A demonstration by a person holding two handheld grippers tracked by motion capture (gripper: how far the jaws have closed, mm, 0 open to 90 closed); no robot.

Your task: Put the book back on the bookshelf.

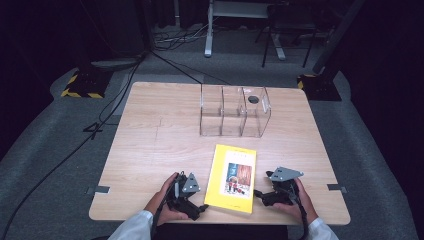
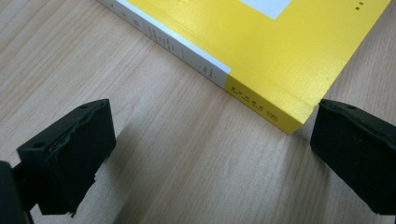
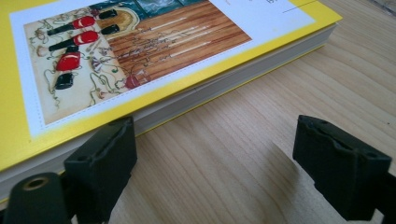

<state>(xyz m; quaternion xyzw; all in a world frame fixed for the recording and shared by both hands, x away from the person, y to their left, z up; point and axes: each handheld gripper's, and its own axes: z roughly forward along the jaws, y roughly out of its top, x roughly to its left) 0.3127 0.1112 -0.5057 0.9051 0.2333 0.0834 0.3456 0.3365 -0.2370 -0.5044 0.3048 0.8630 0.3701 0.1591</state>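
Grippers flank one book at the table's near edge.

Left black two-jaw gripper and right black two-jaw gripper both gape wide, holding nothing, set either side of the single thick yellow paperback book lying flat on the pale wooden table, probably to clamp it from both edges. Farther back stands one clear plastic three-compartment organiser, empty.

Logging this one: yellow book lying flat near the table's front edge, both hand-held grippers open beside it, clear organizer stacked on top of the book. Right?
Not quite. The clear organizer stands on the table, apart from the yellow book, farther back, as the high view shows. The left hand-held gripper and right hand-held gripper are open beside the book.
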